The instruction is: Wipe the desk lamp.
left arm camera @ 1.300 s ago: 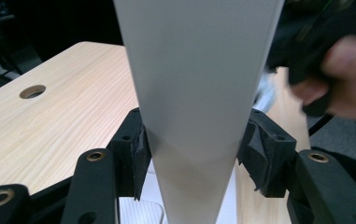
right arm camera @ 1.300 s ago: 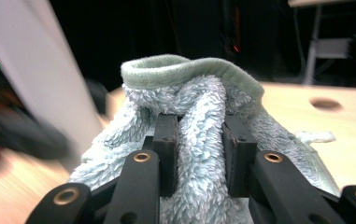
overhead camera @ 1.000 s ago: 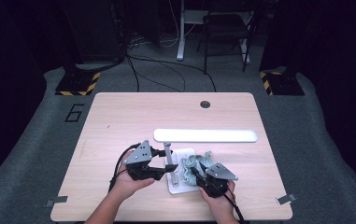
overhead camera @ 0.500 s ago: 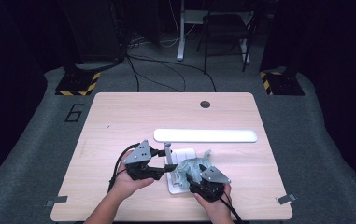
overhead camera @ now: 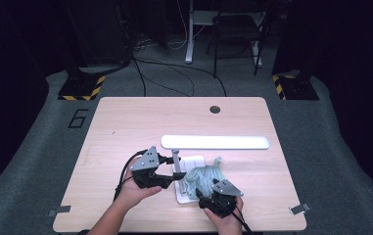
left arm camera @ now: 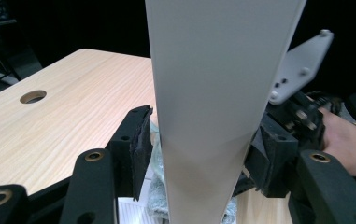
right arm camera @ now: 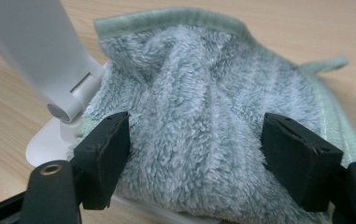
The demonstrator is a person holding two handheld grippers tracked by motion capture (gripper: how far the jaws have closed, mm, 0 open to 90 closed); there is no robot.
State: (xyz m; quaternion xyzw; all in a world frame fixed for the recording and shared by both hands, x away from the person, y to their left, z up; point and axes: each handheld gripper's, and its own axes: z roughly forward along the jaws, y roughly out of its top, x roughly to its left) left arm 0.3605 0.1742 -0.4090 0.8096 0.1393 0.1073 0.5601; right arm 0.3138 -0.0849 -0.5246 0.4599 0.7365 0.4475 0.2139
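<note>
Evidently, with the right gripper (overhead camera: 208, 192) just opened off the green cloth (right arm camera: 213, 130) heaped on the lamp base (overhead camera: 186, 196) near the table's near edge, and the left gripper (overhead camera: 175, 172) clamping the lamp's stem (left arm camera: 213, 116), the cloth risked sliding off unwiped.

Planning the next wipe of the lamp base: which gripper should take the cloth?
Right, probably. The right gripper has just opened around the cloth; the left gripper clamps the lamp stem.

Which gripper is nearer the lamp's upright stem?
Left. The left gripper has the lamp stem between its jaws; the right gripper, jaws just opened, straddles the green cloth on the lamp base.
</note>
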